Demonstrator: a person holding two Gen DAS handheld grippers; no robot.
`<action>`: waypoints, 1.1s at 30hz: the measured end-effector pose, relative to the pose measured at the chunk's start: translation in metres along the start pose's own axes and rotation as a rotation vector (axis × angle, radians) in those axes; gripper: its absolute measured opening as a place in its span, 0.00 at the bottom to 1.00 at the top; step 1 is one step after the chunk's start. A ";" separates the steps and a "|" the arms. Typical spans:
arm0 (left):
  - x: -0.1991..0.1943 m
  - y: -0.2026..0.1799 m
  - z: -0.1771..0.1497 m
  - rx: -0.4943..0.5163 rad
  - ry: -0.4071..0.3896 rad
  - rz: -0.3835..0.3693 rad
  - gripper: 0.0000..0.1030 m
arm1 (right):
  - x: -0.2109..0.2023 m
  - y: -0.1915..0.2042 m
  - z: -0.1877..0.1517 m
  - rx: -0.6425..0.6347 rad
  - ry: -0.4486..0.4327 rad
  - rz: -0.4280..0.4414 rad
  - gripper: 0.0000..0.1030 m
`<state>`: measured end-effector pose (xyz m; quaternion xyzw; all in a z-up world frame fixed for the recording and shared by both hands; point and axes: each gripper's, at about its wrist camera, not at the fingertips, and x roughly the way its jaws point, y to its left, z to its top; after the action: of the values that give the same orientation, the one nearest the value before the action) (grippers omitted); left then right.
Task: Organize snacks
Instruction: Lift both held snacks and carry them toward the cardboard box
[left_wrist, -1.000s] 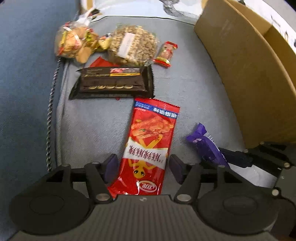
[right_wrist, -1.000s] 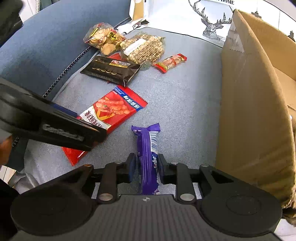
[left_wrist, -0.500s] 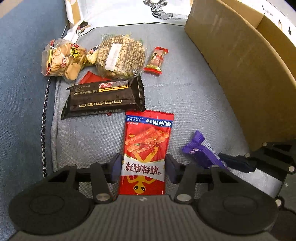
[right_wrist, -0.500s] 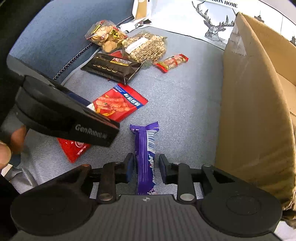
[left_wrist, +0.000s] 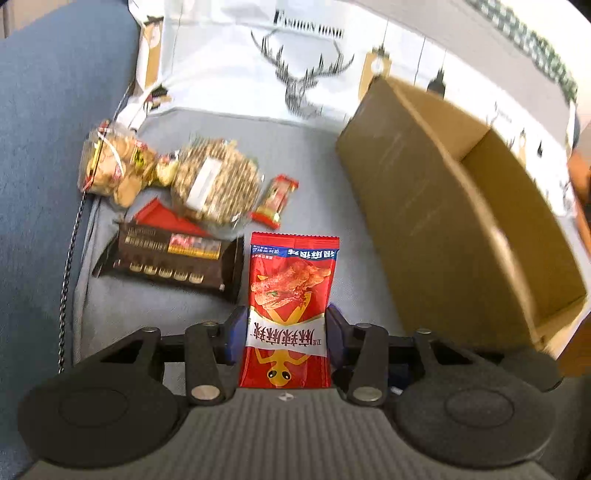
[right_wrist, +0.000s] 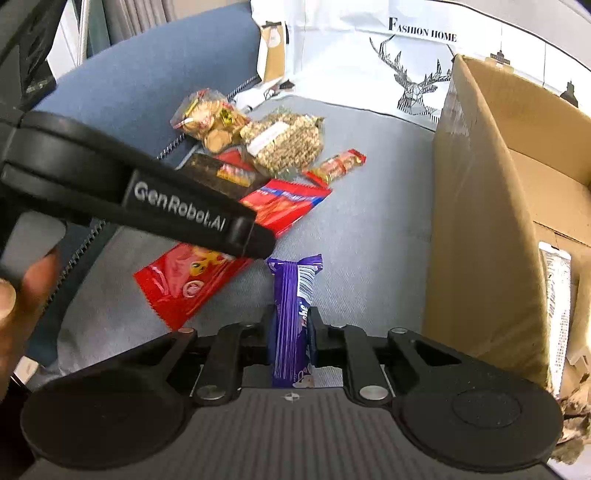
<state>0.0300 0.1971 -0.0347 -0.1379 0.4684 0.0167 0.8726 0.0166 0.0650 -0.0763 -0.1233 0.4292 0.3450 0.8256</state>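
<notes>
Red snack pouch (left_wrist: 291, 295) beside cardboard box (left_wrist: 443, 221): light, crinkly, slippery; left gripper (left_wrist: 286, 332) closing, pinching its lower half. Right gripper (right_wrist: 291, 328) closing, squeezing purple bar (right_wrist: 291, 314).

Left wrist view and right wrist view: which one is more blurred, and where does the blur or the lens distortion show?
Left wrist view: more blurred; the cardboard box and the deer print behind it are smeared, while the red snack packet in the left claw stays sharp. Right wrist view: mostly crisp, the purple bar readable; only the nearby black device at the left is soft. Both: fisheye bending at the edges.
</notes>
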 end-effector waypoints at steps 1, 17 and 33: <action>-0.003 0.000 0.002 -0.009 -0.022 -0.007 0.48 | -0.002 0.000 0.001 0.002 -0.013 0.002 0.16; -0.024 -0.001 0.020 -0.073 -0.184 -0.016 0.48 | -0.030 -0.011 0.010 0.027 -0.159 0.012 0.16; -0.046 0.004 0.023 -0.120 -0.316 0.017 0.48 | -0.065 -0.019 0.020 0.030 -0.332 0.028 0.16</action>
<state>0.0225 0.2117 0.0140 -0.1815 0.3248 0.0735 0.9253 0.0159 0.0312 -0.0144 -0.0461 0.2935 0.3656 0.8821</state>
